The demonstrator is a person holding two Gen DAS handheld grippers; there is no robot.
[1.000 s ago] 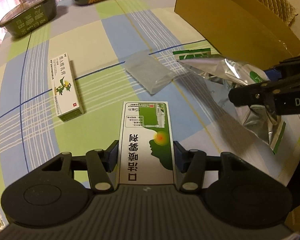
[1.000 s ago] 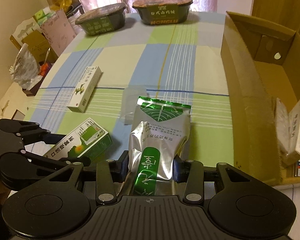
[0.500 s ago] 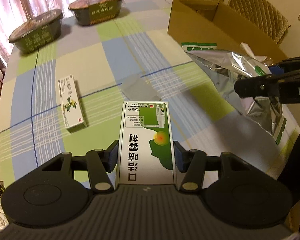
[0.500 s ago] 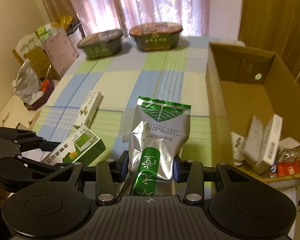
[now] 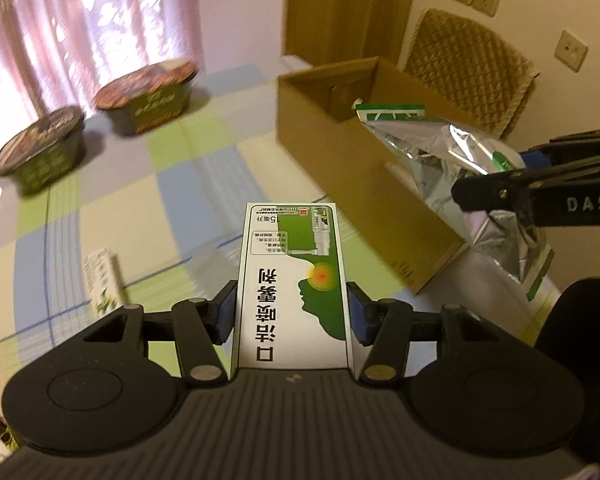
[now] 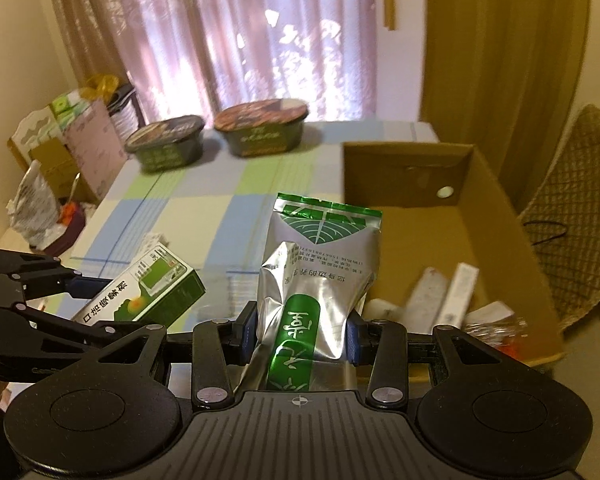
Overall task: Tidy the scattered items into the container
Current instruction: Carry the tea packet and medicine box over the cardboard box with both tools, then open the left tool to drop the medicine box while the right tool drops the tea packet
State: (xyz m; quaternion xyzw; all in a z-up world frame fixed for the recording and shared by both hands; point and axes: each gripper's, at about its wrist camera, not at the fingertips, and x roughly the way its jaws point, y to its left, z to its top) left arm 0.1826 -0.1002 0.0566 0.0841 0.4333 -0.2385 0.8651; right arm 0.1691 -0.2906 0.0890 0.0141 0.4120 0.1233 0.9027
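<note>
My left gripper (image 5: 291, 314) is shut on a green and white medicine box (image 5: 292, 280), held in the air above the checked tablecloth (image 5: 172, 184). My right gripper (image 6: 302, 334) is shut on a silver and green foil pouch (image 6: 320, 264), raised beside the near left corner of the open cardboard box (image 6: 496, 216). In the left wrist view the pouch (image 5: 452, 152) hangs over the cardboard box (image 5: 340, 136). Several small cartons (image 6: 456, 292) lie inside the box. Another white and green carton (image 5: 102, 276) lies on the table at the left.
Two dark green noodle bowls (image 6: 260, 128) (image 6: 166, 148) stand at the table's far edge, in front of pink curtains. A wicker chair (image 5: 472, 68) stands behind the box. Bags and cartons (image 6: 56, 160) crowd the floor left of the table.
Both grippers have risen and tilted up with their loads, so more of the room shows. The pouch has moved from over the table to over the box's edge.
</note>
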